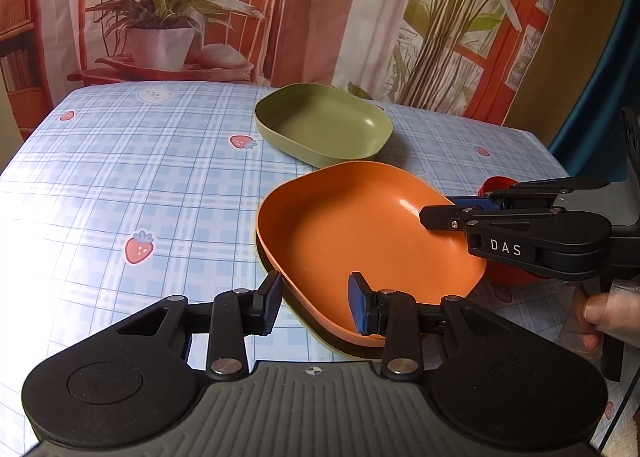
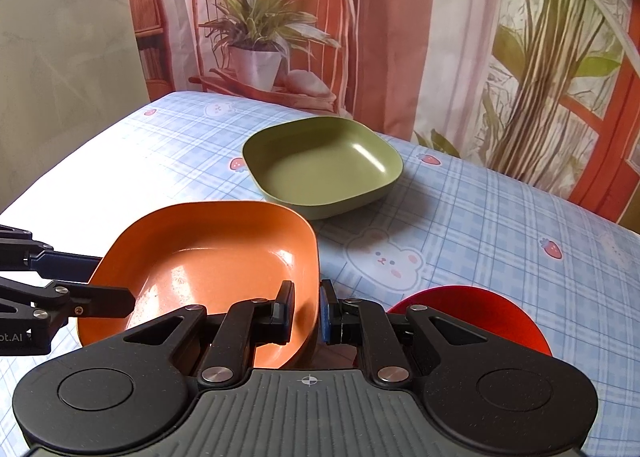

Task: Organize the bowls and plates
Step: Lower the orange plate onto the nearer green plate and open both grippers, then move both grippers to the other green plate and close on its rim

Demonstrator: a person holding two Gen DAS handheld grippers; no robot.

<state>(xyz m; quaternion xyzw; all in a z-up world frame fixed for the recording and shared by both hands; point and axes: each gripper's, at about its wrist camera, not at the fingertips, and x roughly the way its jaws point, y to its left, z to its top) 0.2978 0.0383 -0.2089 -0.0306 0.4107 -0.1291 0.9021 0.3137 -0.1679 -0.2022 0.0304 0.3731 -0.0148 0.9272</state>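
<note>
Surface: the counter (image 1: 120, 185) wears a pale blue plaid cloth printed with strawberries and small white bears; its near left part is washed out by glare.
Room: a printed backdrop (image 1: 328, 9) hangs behind the counter, showing a potted plant on a wicker chair, tall green stems and a red window frame. In the right wrist view a plain grey panel (image 2: 64, 57) stands at the far left.
Green plate (image 2: 322, 167): deep, square with rounded corners, empty, resting flat towards the back of the counter, apart from the others.
Orange plate (image 1: 360, 241): same shape, tilted, sitting nearest the cameras on top of something olive-edged.
Right tool (image 2: 307, 315): closed on the orange plate's near wall, one pad inside the plate and one outside.
Left tool (image 1: 314, 305): jaws spread, straddling the orange plate's rim, one pad (image 1: 360, 307) inside the plate and the other outside; no contact can be made out.
Red bowl (image 2: 492, 317): just right of the orange plate, mostly covered by the right tool's linkage.
Hard to make out: only a thin olive rim (image 1: 276, 281) peeks out beneath the orange plate, so what lies under it cannot be told. Fingers of a hand (image 1: 604, 317) are cut off by the right edge of the left wrist view.
</note>
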